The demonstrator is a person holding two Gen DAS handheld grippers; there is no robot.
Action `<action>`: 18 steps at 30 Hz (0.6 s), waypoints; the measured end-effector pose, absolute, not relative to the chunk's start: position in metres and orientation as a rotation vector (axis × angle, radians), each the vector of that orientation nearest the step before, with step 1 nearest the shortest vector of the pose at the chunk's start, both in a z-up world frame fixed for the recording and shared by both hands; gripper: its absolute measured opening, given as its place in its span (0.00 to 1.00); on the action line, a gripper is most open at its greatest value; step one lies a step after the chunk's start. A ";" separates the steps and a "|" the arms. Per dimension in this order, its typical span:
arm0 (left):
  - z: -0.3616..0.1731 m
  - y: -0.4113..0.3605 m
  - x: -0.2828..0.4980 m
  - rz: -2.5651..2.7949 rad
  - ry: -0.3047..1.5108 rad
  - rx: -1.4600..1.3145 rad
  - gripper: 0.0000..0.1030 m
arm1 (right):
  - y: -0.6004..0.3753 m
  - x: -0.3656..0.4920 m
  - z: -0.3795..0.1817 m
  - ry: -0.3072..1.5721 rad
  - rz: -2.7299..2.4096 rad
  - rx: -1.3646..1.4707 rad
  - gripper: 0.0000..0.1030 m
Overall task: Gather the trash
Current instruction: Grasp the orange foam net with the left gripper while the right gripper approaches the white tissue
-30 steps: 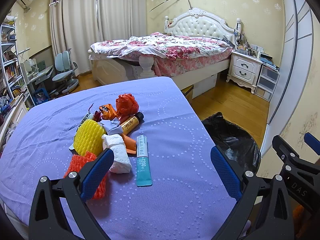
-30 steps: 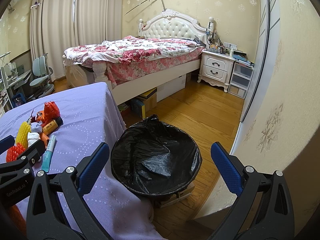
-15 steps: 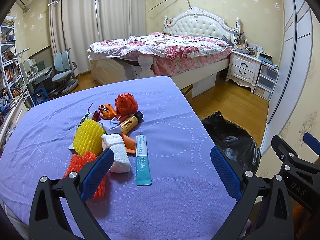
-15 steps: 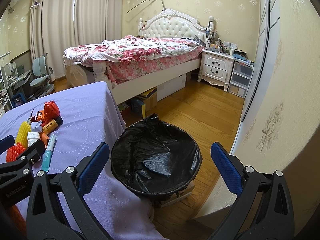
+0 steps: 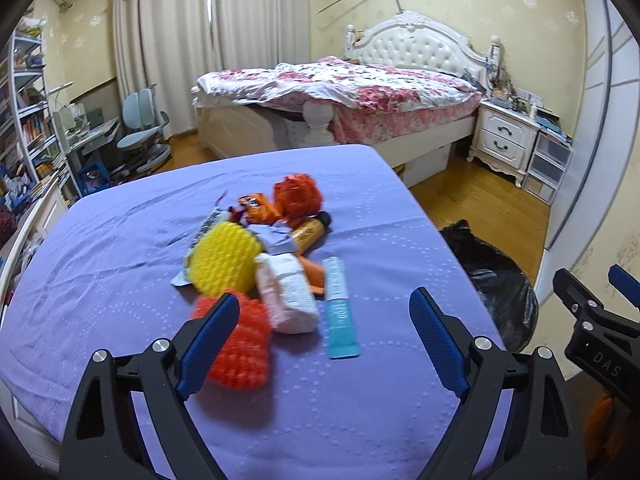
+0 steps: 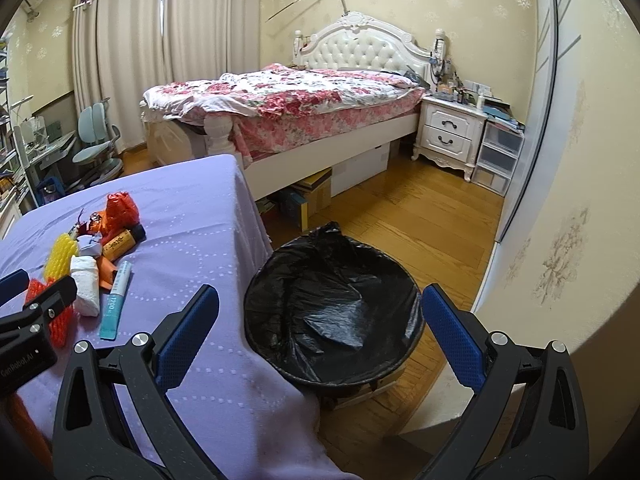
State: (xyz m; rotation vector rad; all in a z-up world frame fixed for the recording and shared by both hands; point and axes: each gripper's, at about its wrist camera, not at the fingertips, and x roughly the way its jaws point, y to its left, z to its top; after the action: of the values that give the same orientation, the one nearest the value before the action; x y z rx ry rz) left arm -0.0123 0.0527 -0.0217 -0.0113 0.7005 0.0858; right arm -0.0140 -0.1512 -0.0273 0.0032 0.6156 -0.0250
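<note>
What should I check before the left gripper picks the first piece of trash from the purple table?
1. Left gripper empty, its fingers apart and just been closing a little: ok.
2. Teal tube lies free beside the white tissue wad, nothing on top: ok.
3. Red foam net partly behind the left finger; touching or not: cannot tell.
4. Black-lined trash bin open beside the table: ok.
5. Right gripper empty, above the bin: ok.
</note>
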 end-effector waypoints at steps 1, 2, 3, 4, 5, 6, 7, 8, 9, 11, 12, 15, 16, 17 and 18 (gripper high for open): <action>-0.022 0.059 -0.016 0.100 0.701 -0.016 0.83 | -0.148 -0.014 -0.026 0.618 -0.014 0.004 0.93; -0.022 0.065 -0.018 0.113 0.701 -0.021 0.83 | -0.144 -0.013 -0.026 0.624 0.000 0.004 0.90; -0.022 0.072 -0.019 0.126 0.705 -0.028 0.82 | -0.142 -0.012 -0.026 0.629 0.010 0.005 0.84; -0.022 0.080 -0.022 0.138 0.709 -0.038 0.82 | -0.138 -0.011 -0.027 0.638 0.024 0.006 0.79; -0.023 0.086 -0.024 0.150 0.713 -0.044 0.82 | -0.134 -0.010 -0.027 0.646 0.034 0.009 0.78; -0.024 0.092 -0.025 0.161 0.716 -0.049 0.82 | -0.131 -0.009 -0.029 0.653 0.047 0.011 0.77; -0.026 0.098 -0.029 0.174 0.718 -0.052 0.82 | -0.126 -0.008 -0.030 0.660 0.061 0.010 0.77; -0.025 0.103 -0.030 0.183 0.721 -0.055 0.82 | -0.121 -0.008 -0.031 0.663 0.076 0.005 0.76; -0.025 0.108 -0.032 0.191 0.725 -0.059 0.82 | -0.115 -0.009 -0.032 0.666 0.087 -0.005 0.75; -0.028 0.117 -0.035 0.200 0.737 -0.071 0.82 | -0.107 -0.008 -0.032 0.670 0.104 -0.022 0.74; -0.029 0.120 -0.036 0.201 0.744 -0.075 0.82 | -0.100 -0.009 -0.033 0.671 0.115 -0.032 0.74; -0.032 0.126 -0.034 0.190 0.763 -0.080 0.82 | -0.096 -0.007 -0.034 0.677 0.128 -0.042 0.74; -0.034 0.126 -0.032 0.187 0.768 -0.078 0.82 | -0.094 -0.006 -0.034 0.679 0.133 -0.045 0.74; -0.035 0.126 -0.032 0.182 0.774 -0.076 0.82 | -0.090 -0.006 -0.035 0.681 0.140 -0.048 0.74; -0.036 0.125 -0.029 0.178 0.779 -0.075 0.82 | -0.088 -0.006 -0.035 0.683 0.145 -0.051 0.74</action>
State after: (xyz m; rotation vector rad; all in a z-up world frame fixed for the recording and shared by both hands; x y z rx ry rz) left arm -0.0294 0.1253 -0.0364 -0.0752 0.7793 0.1783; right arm -0.0059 -0.0876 -0.0349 -0.0513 0.6830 0.1454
